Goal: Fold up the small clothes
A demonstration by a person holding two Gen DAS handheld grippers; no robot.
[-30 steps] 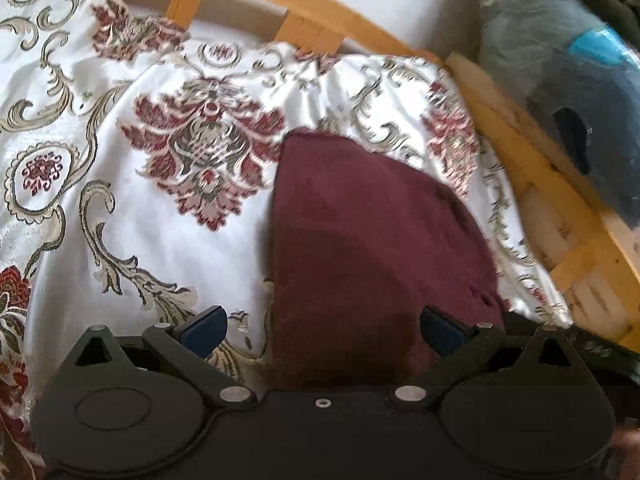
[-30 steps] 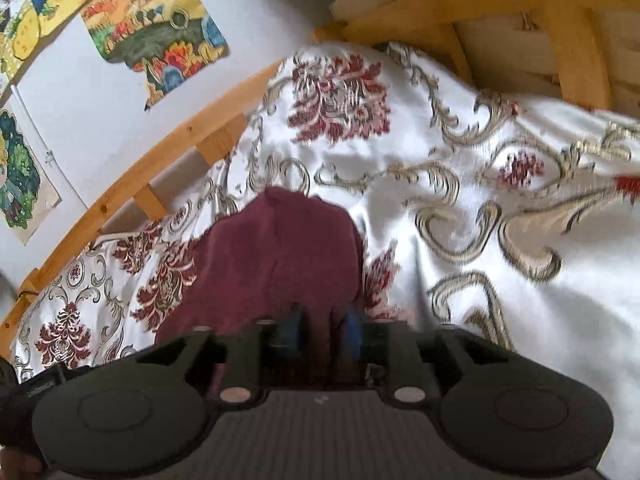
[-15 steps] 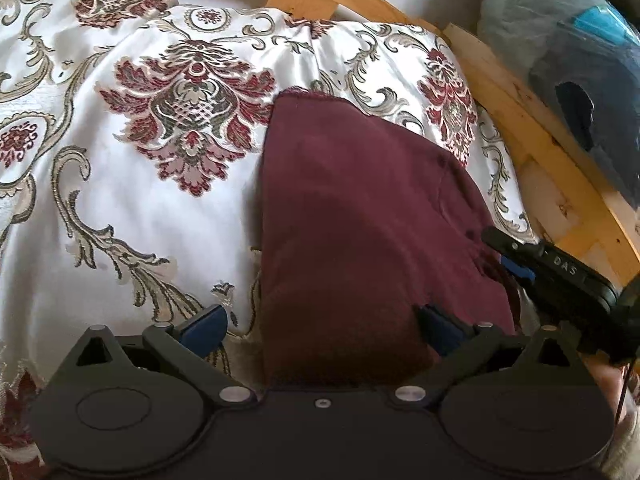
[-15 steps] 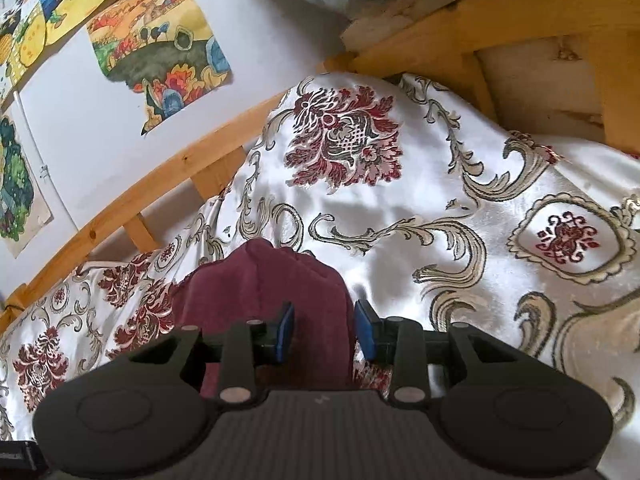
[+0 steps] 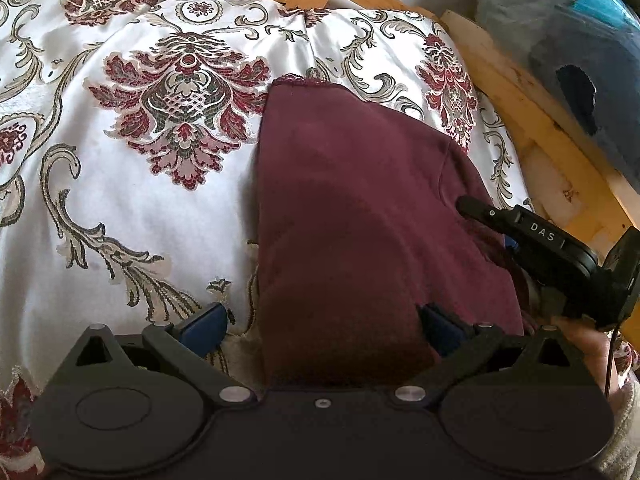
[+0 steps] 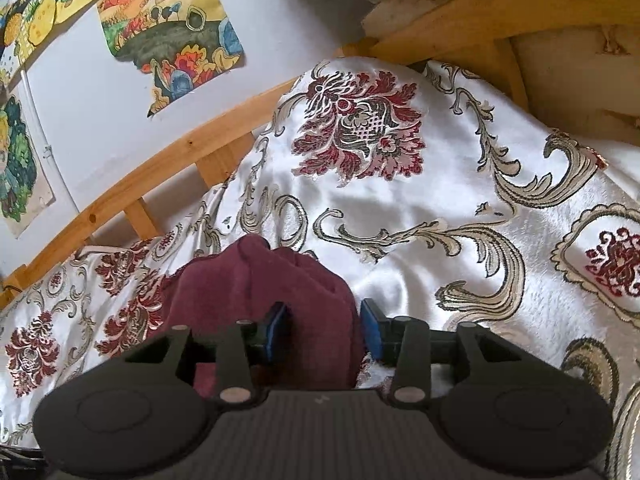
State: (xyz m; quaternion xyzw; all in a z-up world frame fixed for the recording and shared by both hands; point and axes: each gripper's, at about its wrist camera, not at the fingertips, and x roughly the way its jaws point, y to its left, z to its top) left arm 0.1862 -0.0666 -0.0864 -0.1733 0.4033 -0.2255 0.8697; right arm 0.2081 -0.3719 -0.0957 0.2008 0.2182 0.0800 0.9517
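Note:
A small maroon garment (image 5: 352,208) lies folded on a white bedspread with red and gold damask motifs (image 5: 120,200). My left gripper (image 5: 324,322) is open, its blue pads wide apart astride the garment's near edge. The right gripper also shows in the left wrist view (image 5: 536,240), at the garment's right edge. In the right wrist view my right gripper (image 6: 322,326) is open, its blue pads apart on either side of a raised fold of the maroon garment (image 6: 280,276).
A wooden bed frame (image 5: 532,120) runs along the far and right sides. A grey-blue bundle (image 5: 568,40) lies beyond the frame at right. Colourful paintings (image 6: 168,28) hang on the white wall behind the rail (image 6: 160,168).
The right gripper's pads have opened from pinching the garment's fold. The left gripper stayed open and moved closer over the garment; the right gripper came into its view.

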